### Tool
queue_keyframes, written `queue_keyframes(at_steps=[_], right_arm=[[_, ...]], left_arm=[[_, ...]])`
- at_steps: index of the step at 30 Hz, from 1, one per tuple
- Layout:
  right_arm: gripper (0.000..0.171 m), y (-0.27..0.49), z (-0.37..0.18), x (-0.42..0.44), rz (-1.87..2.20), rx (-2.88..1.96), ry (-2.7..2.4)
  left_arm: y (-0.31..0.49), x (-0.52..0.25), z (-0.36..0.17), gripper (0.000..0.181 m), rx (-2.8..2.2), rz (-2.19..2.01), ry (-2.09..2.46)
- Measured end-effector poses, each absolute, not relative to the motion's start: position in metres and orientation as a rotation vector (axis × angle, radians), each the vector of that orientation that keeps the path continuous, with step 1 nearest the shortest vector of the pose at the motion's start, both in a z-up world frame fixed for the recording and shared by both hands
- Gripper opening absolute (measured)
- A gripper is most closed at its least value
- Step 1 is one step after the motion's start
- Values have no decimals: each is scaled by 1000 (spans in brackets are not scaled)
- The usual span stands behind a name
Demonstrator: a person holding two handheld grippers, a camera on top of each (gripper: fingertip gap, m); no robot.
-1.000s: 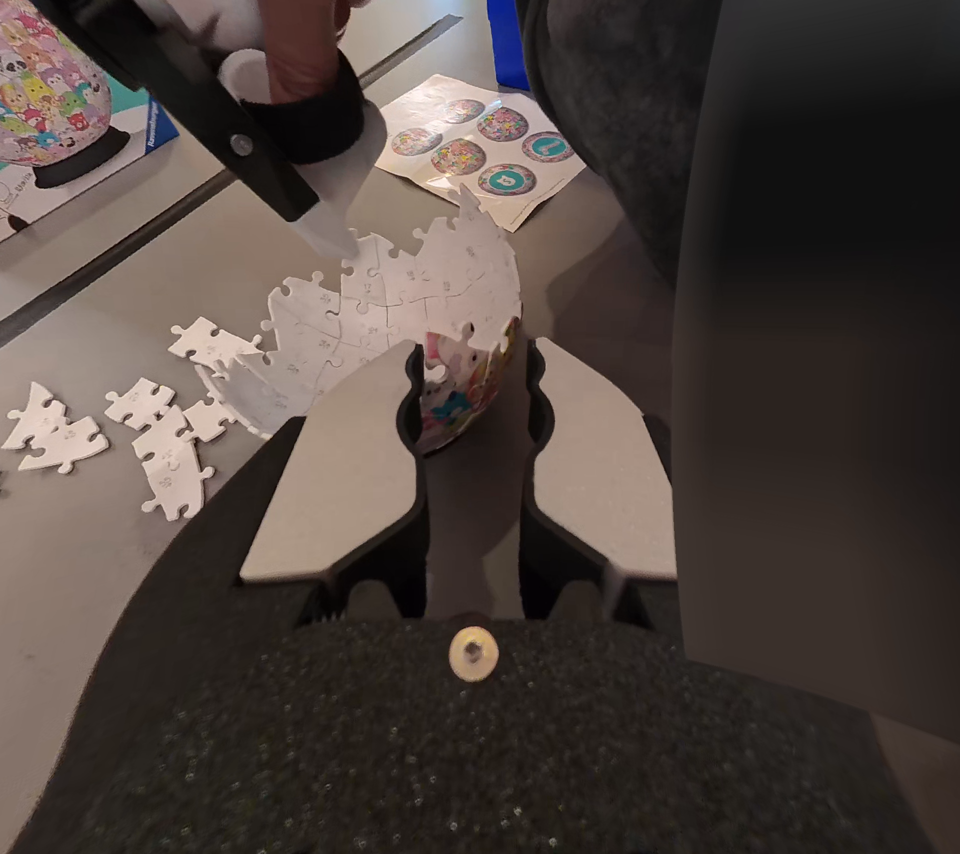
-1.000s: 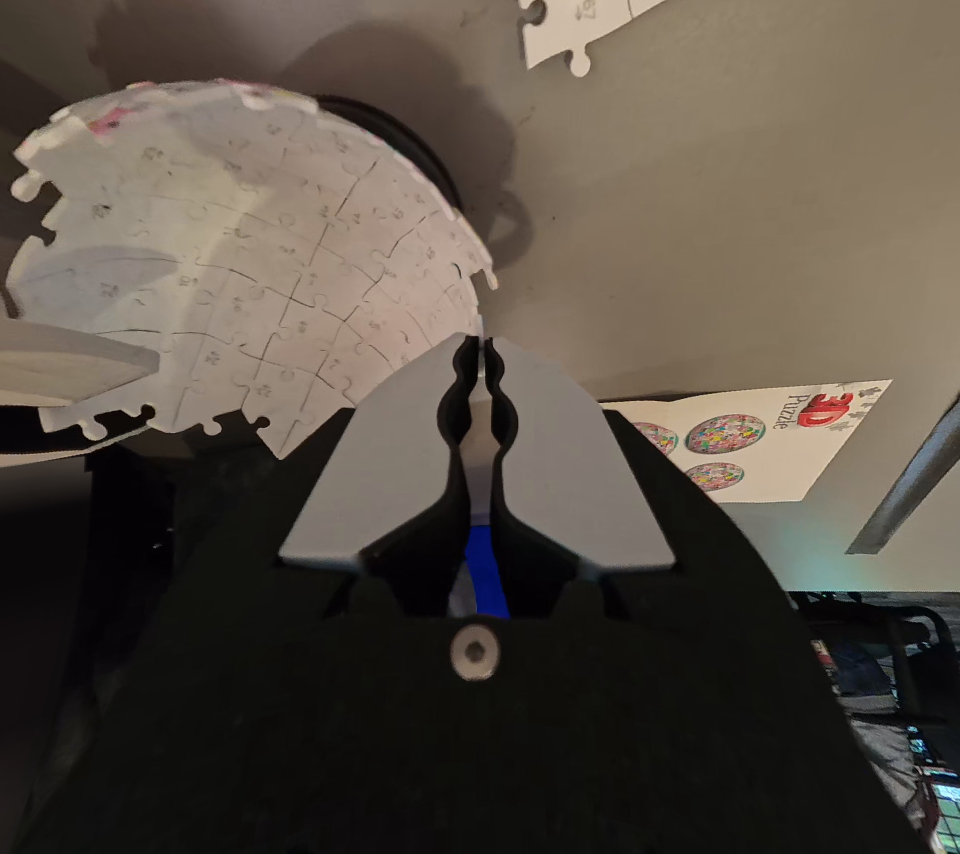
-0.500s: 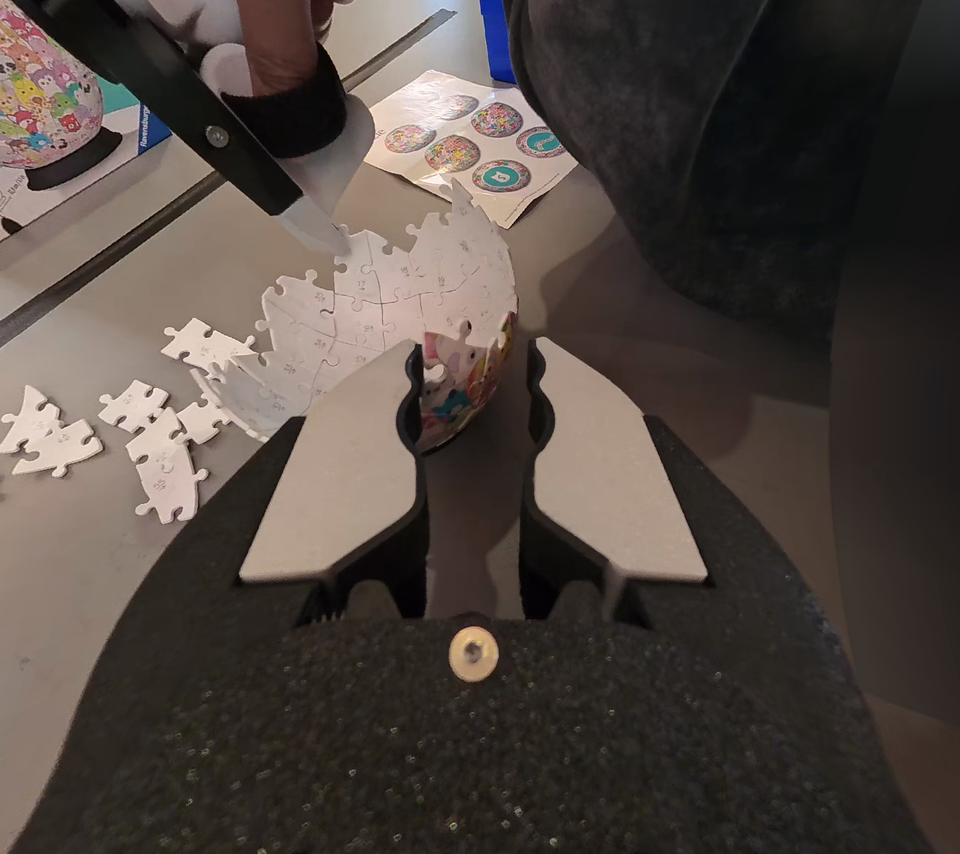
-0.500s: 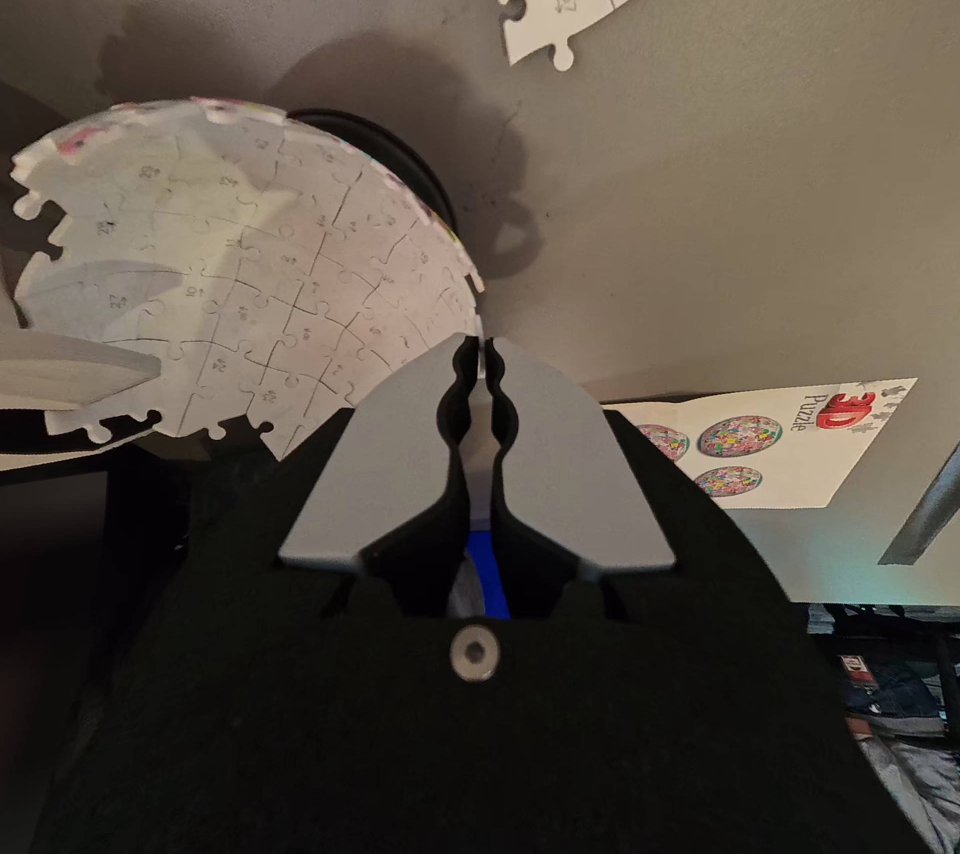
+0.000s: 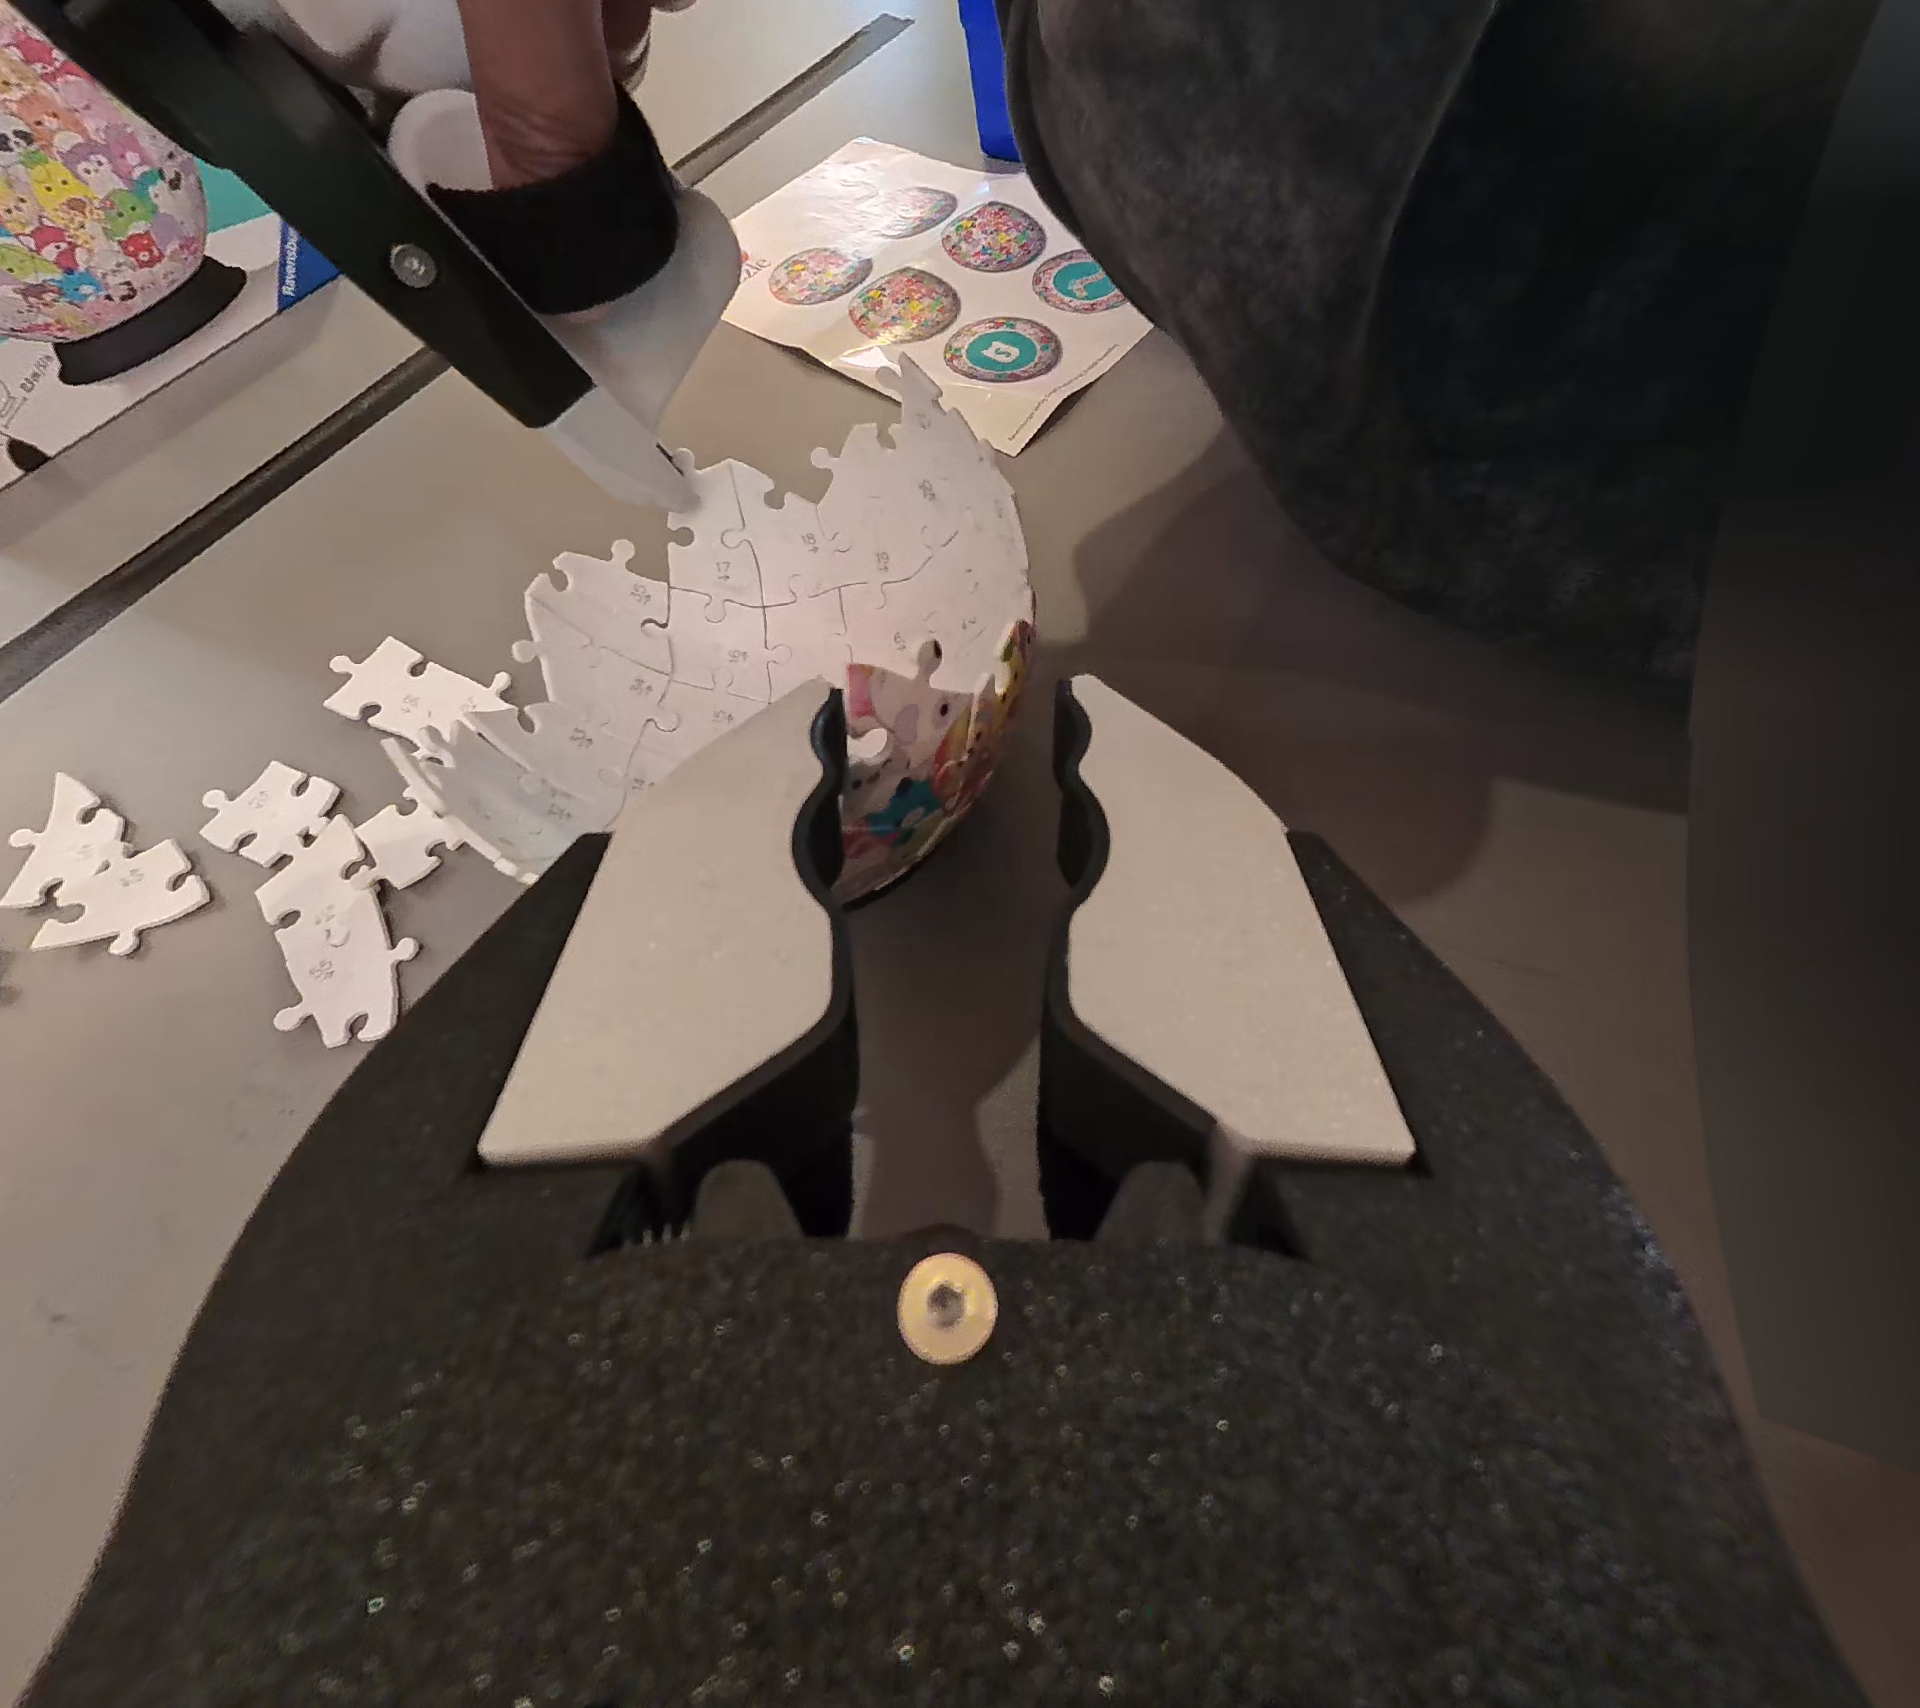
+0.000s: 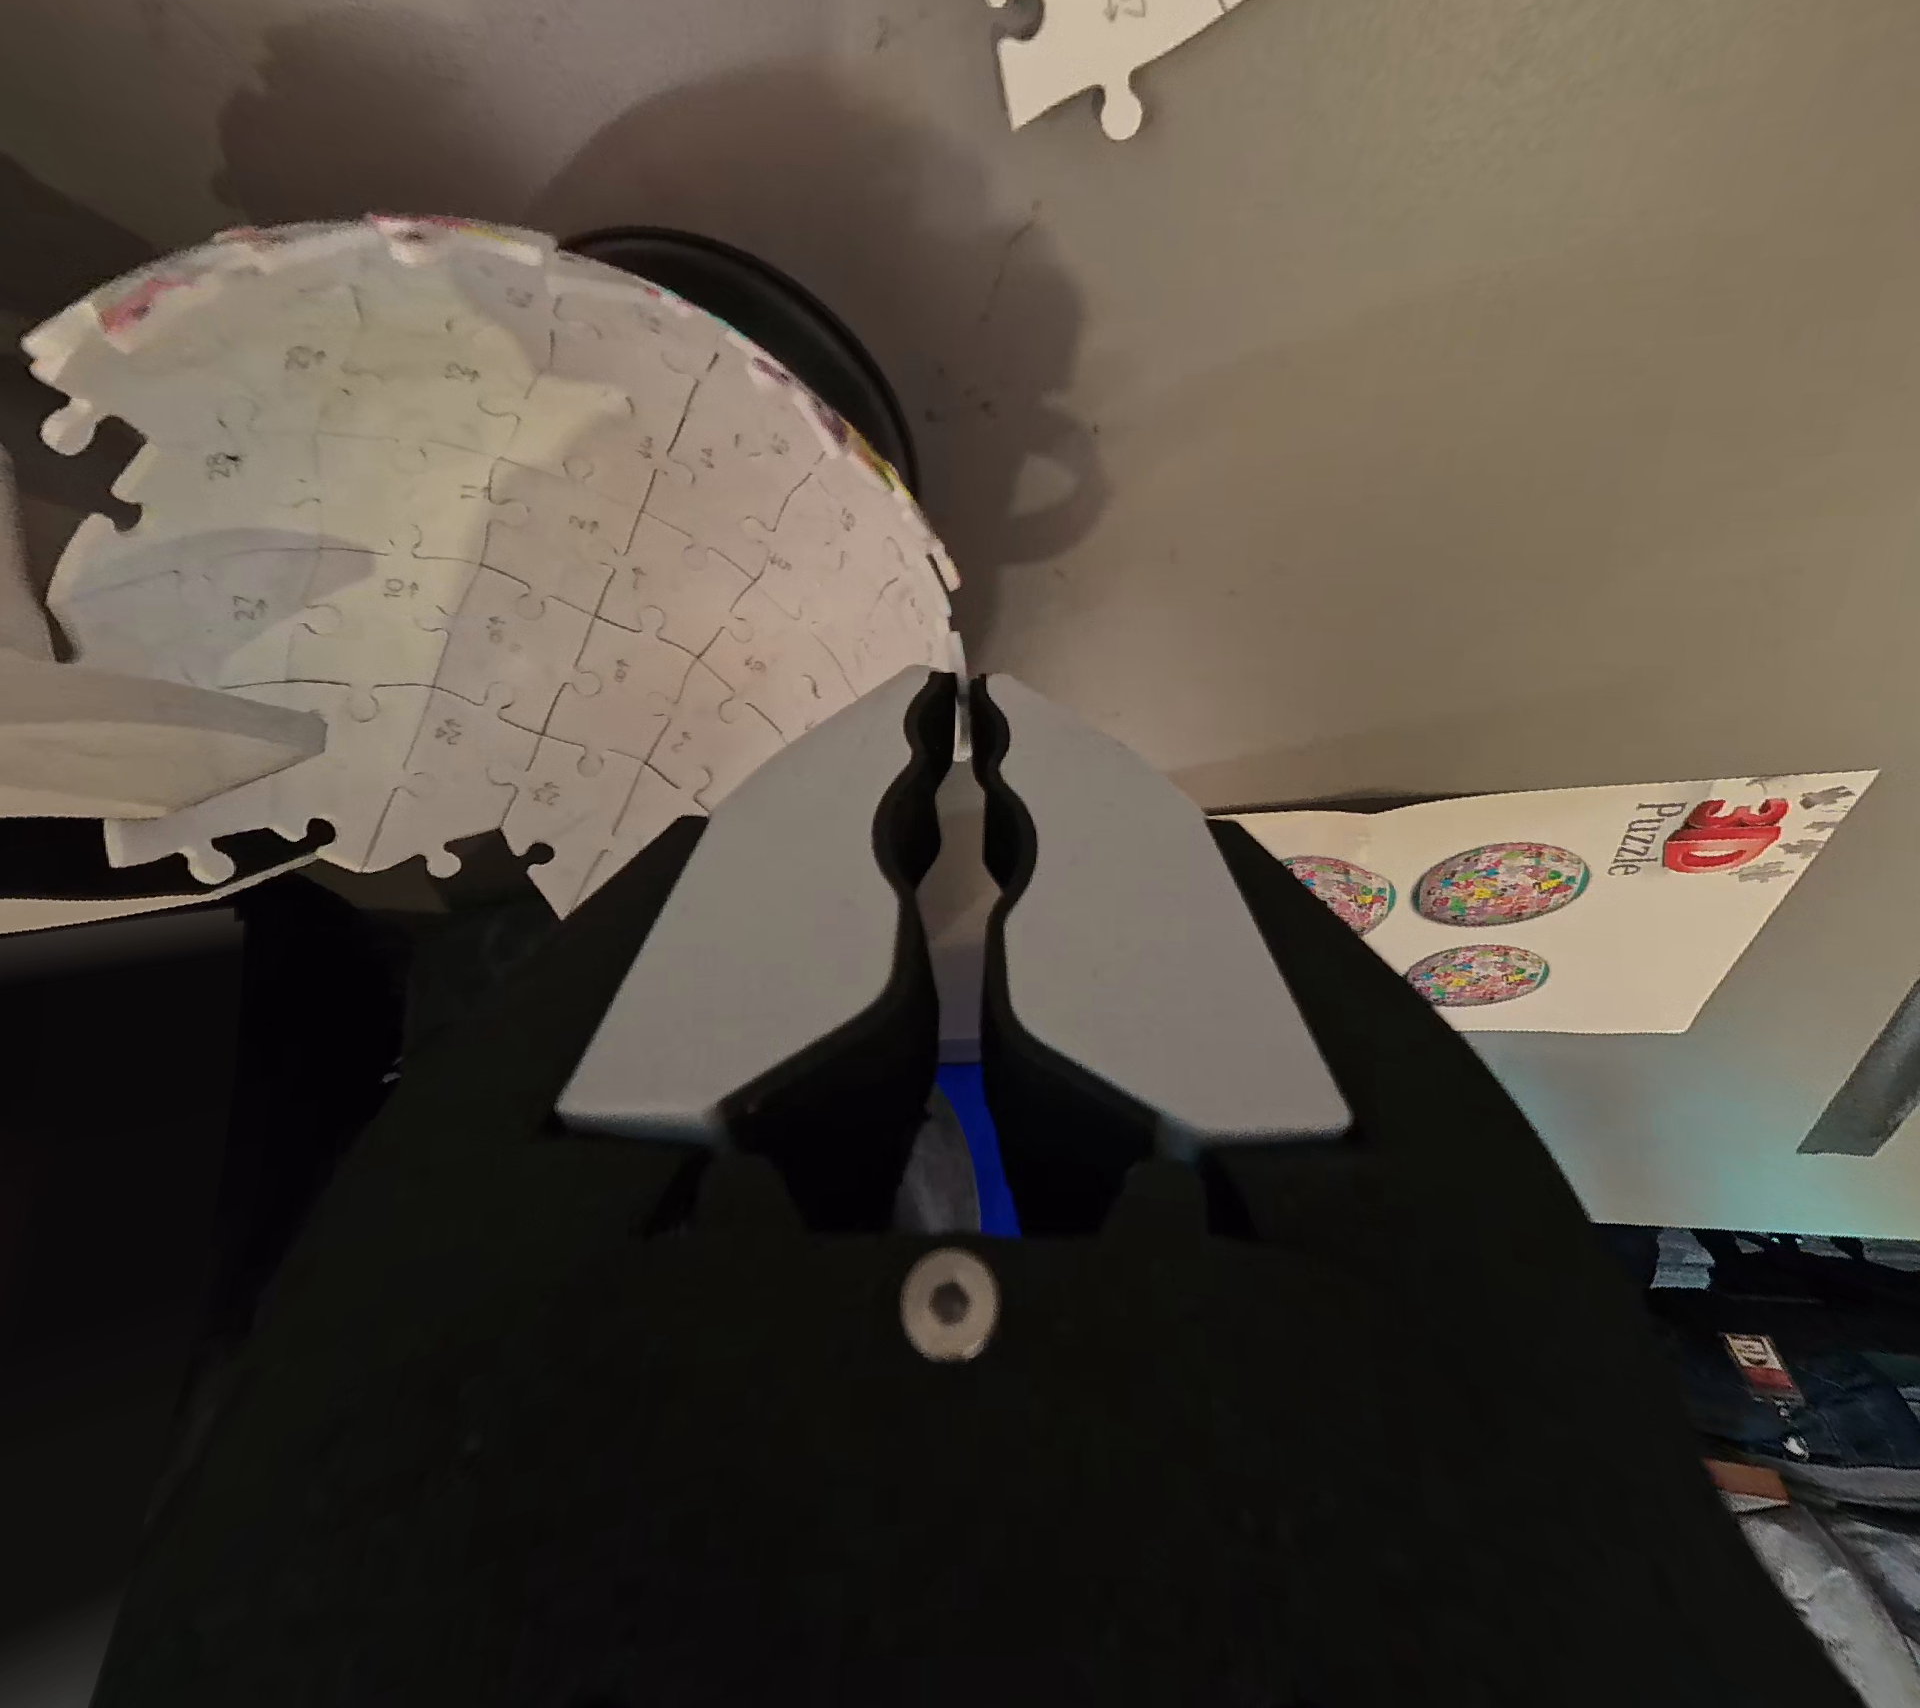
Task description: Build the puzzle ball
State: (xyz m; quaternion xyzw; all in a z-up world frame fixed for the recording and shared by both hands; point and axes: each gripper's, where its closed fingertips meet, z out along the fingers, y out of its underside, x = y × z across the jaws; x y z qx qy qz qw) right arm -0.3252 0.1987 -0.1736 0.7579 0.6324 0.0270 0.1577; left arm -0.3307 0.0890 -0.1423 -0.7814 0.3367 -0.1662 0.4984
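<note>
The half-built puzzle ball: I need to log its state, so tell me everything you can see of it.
The half-built puzzle ball is an open curved shell of interlocked pieces, white and numbered inside, colourful cartoon print outside. Its rim is jagged with tabs. It is tilted, against a black stand on the grey table. The right gripper is shut on its rim; the left gripper is open beside it.

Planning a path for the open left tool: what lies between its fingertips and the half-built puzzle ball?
Nothing. In the left wrist view, the left tool is open right beside the puzzle ball, its left fingertip overlapping the shell's rim.
</note>
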Motion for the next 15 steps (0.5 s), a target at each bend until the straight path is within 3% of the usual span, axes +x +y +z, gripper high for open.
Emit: queue_keyframes(at_steps=[15], right_arm=[[8, 196, -168, -324, 91, 2108, 1887]], left_arm=[[89, -330, -144, 35, -1897, -401, 818]])
